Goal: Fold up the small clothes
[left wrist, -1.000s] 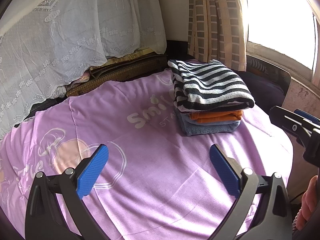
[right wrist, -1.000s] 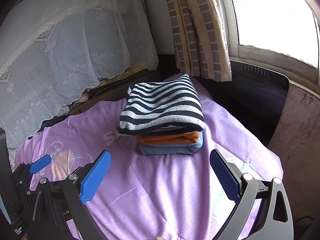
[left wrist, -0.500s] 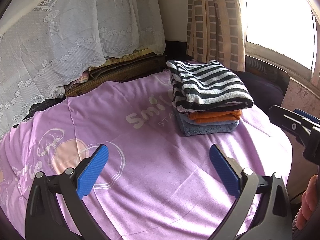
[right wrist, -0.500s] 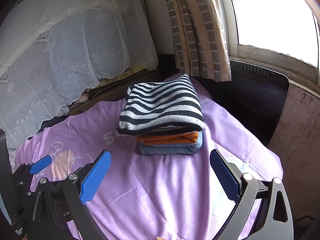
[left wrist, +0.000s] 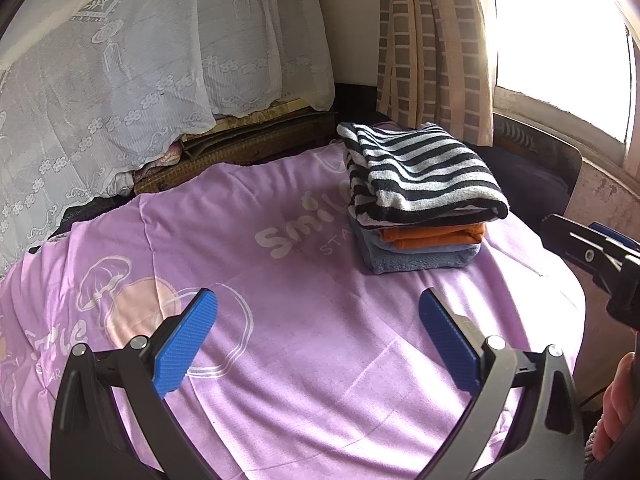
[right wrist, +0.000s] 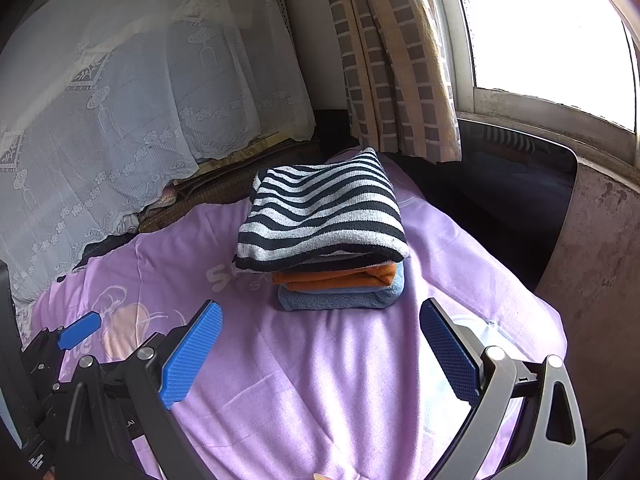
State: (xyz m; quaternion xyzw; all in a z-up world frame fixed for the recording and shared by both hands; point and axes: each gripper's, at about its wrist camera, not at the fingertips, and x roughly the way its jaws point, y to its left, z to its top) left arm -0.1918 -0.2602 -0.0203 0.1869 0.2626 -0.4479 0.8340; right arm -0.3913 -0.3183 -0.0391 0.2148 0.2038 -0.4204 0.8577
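Hovering up front: left tool [left wrist: 318, 334] and right tool [right wrist: 320, 344], both spread wide, nothing between the blue pads.
Surface: purple sheet [left wrist: 312, 360] with a mushroom print.
Writing: "Smil…" and "STA…", rest hidden by the pile.
Clothes: folded stack [right wrist: 328, 256] further back, striped towel [right wrist: 320, 212] over orange piece [right wrist: 340, 276] over blue one [right wrist: 340, 298].
Way back: lace cover [left wrist: 140, 72], checked curtain [right wrist: 392, 60].

— What's around me?
— A lilac sheet [left wrist: 304, 360] printed "Smile", white lace drape [left wrist: 132, 80] on my left.
— And ahead?
— A checked curtain [right wrist: 392, 64] beside my bright window [right wrist: 552, 24], stained wall [right wrist: 600, 264] below it.
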